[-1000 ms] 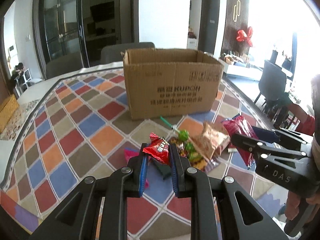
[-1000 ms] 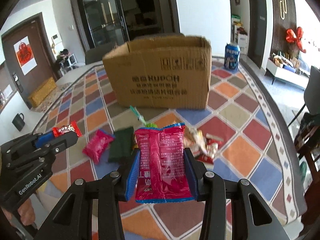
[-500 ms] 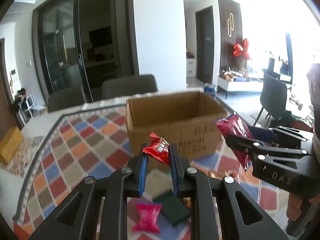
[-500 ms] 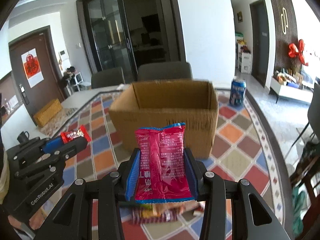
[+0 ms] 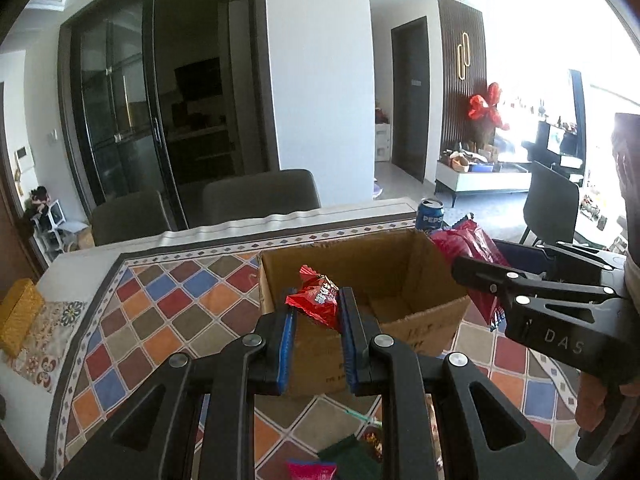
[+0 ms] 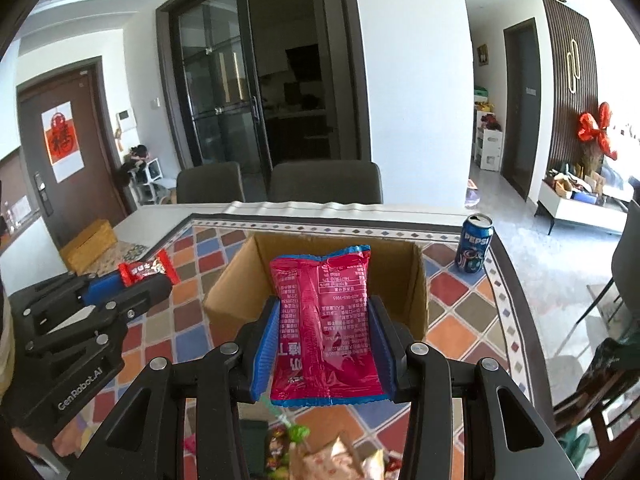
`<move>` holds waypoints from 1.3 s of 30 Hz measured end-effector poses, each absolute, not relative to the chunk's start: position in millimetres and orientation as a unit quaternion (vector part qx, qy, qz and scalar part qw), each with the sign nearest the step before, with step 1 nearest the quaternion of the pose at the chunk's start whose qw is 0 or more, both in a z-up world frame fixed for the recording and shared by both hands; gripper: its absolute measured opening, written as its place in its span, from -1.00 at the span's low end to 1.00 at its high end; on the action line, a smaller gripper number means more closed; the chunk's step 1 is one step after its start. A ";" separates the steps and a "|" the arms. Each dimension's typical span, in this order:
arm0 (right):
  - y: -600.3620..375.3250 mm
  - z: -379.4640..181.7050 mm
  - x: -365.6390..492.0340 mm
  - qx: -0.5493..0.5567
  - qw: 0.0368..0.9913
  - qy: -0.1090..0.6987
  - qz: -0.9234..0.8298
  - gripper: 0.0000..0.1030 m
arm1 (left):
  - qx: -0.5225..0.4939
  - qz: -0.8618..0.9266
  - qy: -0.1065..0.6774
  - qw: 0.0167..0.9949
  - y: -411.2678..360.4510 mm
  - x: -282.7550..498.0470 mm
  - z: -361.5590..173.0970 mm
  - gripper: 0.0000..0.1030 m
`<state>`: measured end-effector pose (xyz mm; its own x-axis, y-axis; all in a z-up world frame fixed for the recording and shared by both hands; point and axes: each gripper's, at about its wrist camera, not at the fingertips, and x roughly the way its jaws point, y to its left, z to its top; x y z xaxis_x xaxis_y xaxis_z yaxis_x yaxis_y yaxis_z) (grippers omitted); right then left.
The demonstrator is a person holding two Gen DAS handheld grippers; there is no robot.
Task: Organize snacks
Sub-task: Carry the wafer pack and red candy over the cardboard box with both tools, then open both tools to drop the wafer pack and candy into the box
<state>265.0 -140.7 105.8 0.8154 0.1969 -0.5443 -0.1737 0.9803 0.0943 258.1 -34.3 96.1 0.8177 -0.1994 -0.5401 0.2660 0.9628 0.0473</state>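
Observation:
My left gripper [image 5: 317,304] is shut on a small red candy wrapper [image 5: 316,298] and holds it above the near left rim of an open cardboard box [image 5: 416,280]. My right gripper [image 6: 323,316] is shut on a pink snack bag [image 6: 324,320] with blue edges and holds it over the box [image 6: 418,280] near its front wall. The box looks empty inside. Each gripper shows in the other's view: the right one [image 5: 464,264] with its pink bag [image 5: 468,248], the left one [image 6: 160,280] with its red wrapper [image 6: 146,272].
A Pepsi can [image 6: 476,246] stands on the checkered tablecloth [image 6: 452,332] right of the box. Loose snacks [image 6: 320,456] lie on the table below the grippers, among them a green packet [image 5: 352,460] and a pink one [image 5: 312,470]. Chairs [image 6: 324,184] stand behind the table.
Both grippers have risen and moved forward with their snacks, from above the snack pile to over the open box. The box's inside now shows.

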 end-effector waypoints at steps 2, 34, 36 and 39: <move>-141.7 109.5 275.6 0.022 0.951 0.293 0.095 -0.16 | 0.057 -0.124 0.286 0.948 -33.3 270.2 95.5 -0.58; -150.9 79.2 353.6 0.022 0.929 0.365 0.060 0.13 | 0.045 -0.101 0.366 0.924 -32.0 346.2 65.9 0.11; -149.1 81.4 345.5 0.021 0.930 0.361 0.067 0.13 | 0.046 -0.093 0.352 0.930 -28.4 336.3 72.4 0.17; -145.7 85.7 333.1 0.023 0.932 0.353 0.075 0.13 | 0.051 -0.088 0.331 0.938 -25.1 317.4 83.8 0.23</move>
